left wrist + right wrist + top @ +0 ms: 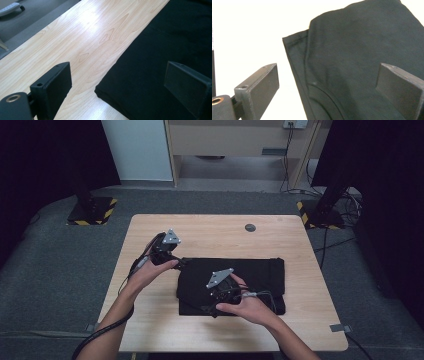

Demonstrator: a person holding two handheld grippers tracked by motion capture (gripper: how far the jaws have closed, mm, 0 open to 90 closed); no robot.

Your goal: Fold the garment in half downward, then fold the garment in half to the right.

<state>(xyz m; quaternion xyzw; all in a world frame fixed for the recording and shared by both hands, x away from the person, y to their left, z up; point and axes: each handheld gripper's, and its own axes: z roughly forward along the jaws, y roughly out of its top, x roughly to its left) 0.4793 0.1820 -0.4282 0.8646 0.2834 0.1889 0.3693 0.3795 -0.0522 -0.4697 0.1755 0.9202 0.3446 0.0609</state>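
The wooden table (150, 320) was seen bearing a folded black garment (260, 275), long axis running nine to three o'clock, its nine o'clock edge lying nearer the spread-jawed left gripper (167, 251), while the right gripper (224, 287), likewise spread, was held above it.

The black garment (250, 275) lay folded into a flat rectangle on the table's right-centre, layered edges showing at one corner, seams visible.
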